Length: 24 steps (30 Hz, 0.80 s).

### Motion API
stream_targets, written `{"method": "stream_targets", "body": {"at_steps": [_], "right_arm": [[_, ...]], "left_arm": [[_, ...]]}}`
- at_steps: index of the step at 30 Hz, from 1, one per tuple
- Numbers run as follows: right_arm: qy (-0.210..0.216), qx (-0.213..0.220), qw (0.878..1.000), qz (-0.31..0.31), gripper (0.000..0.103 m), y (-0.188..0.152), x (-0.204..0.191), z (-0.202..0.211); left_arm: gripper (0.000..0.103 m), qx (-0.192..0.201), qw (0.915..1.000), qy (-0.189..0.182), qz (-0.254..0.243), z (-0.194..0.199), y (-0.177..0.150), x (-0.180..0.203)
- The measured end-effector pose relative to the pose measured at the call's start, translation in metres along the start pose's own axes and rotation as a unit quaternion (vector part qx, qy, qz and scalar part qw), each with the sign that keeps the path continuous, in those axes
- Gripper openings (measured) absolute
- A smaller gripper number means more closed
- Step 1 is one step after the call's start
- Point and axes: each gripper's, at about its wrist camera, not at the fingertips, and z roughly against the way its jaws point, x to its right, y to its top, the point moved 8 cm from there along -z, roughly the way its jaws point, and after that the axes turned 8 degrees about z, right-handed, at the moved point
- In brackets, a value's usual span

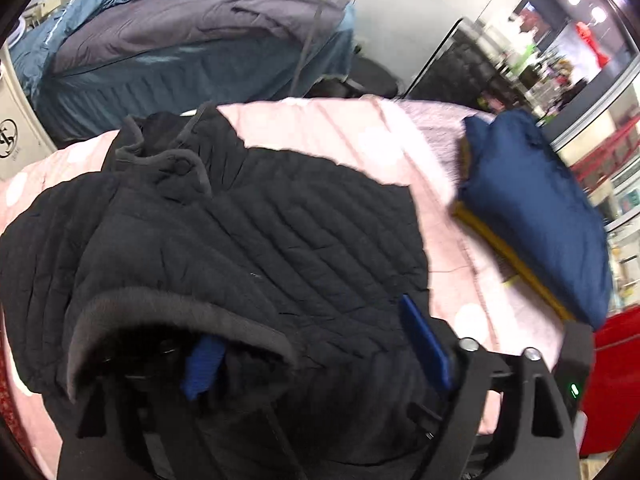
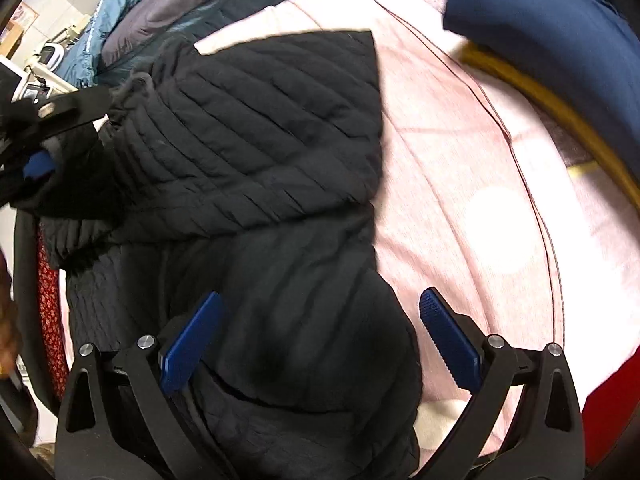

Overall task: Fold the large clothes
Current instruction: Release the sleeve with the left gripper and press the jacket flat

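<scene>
Black quilted jacket (image 2: 256, 152), beneath right hand-held gripper (image 2: 320, 340)

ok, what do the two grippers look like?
Both match: black angular plastic frames with triangular cutouts and silver bolts, carrying flat blue ribbed finger pads. The left gripper has a small green light on its side. The right gripper shows no cables or markings.

The jacket (image 2: 260, 128) is black, quilted in diagonal lines, with a grey lining (image 1: 168, 304). The sheet (image 2: 460, 168) is pale pink with white dots. The folded garment (image 1: 532, 200) is navy, edged mustard. Both tools carry blue pads (image 2: 448, 340).
</scene>
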Motion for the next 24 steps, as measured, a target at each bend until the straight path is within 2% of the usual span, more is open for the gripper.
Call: {"method": "stream_targets", "body": {"at_steps": [2, 4, 6, 8, 9, 11, 13, 14, 15, 16, 17, 18, 19, 21, 23, 24], "right_arm": [[0.012, 0.025, 1.0, 0.016, 0.098, 0.017, -0.015, 0.009], [0.035, 0.061, 0.996, 0.055, 0.098, 0.038, -0.043, 0.024], [0.058, 0.085, 0.99, 0.099, 0.098, 0.055, -0.073, 0.035], [0.074, 0.106, 0.983, 0.131, 0.098, 0.068, -0.101, 0.045], [0.072, 0.119, 0.981, 0.139, 0.098, 0.075, -0.112, 0.049], [0.054, 0.147, 0.978, 0.14, 0.098, 0.093, -0.126, 0.057], [0.041, 0.162, 0.977, 0.13, 0.098, 0.107, -0.13, 0.062], [0.037, 0.168, 0.977, 0.125, 0.098, 0.114, -0.131, 0.065], [0.039, 0.174, 0.976, 0.124, 0.098, 0.118, -0.132, 0.068], [0.043, 0.176, 0.975, 0.129, 0.098, 0.124, -0.135, 0.07], [0.045, 0.175, 0.974, 0.138, 0.098, 0.125, -0.137, 0.071], [0.048, 0.169, 0.973, 0.153, 0.097, 0.125, -0.145, 0.068], [0.047, 0.158, 0.973, 0.164, 0.097, 0.12, -0.148, 0.065], [0.068, 0.107, 0.973, 0.195, 0.097, 0.114, -0.165, 0.038], [0.055, 0.075, 0.973, 0.211, 0.097, 0.114, -0.17, 0.01], [0.033, 0.063, 0.974, 0.214, 0.097, 0.116, -0.168, -0.006]], "left_arm": [[0.083, 0.015, 0.9998, -0.009, 0.008, 0.018, 0.002, -0.01], [0.083, 0.038, 0.9986, -0.008, 0.035, 0.039, 0.003, -0.035], [0.084, 0.055, 0.9951, -0.029, 0.077, 0.064, 0.002, -0.059], [0.089, 0.064, 0.9848, -0.106, 0.122, 0.093, -0.005, -0.072], [0.096, 0.056, 0.9828, -0.127, 0.122, 0.1, -0.008, -0.07], [0.096, 0.025, 0.9847, -0.152, 0.082, 0.111, -0.024, -0.055], [0.096, 0.027, 0.985, -0.165, 0.042, 0.124, -0.035, -0.039], [0.096, 0.042, 0.985, -0.165, 0.026, 0.131, -0.037, -0.035], [0.096, 0.057, 0.9857, -0.157, 0.019, 0.136, -0.037, -0.036], [0.097, 0.082, 0.9877, -0.132, 0.015, 0.138, -0.034, -0.043], [0.097, 0.101, 0.9909, -0.087, 0.021, 0.131, -0.03, -0.06], [0.096, 0.099, 0.9939, -0.036, 0.031, 0.118, -0.027, -0.078], [0.096, 0.086, 0.9954, 0.012, 0.04, 0.104, -0.024, -0.096], [0.084, 0.051, 0.9921, 0.094, 0.064, 0.071, -0.015, -0.136], [0.081, 0.032, 0.9881, 0.127, 0.081, 0.049, -0.006, -0.162], [0.081, 0.014, 0.9839, 0.157, 0.084, 0.032, -0.002, -0.178]]}}
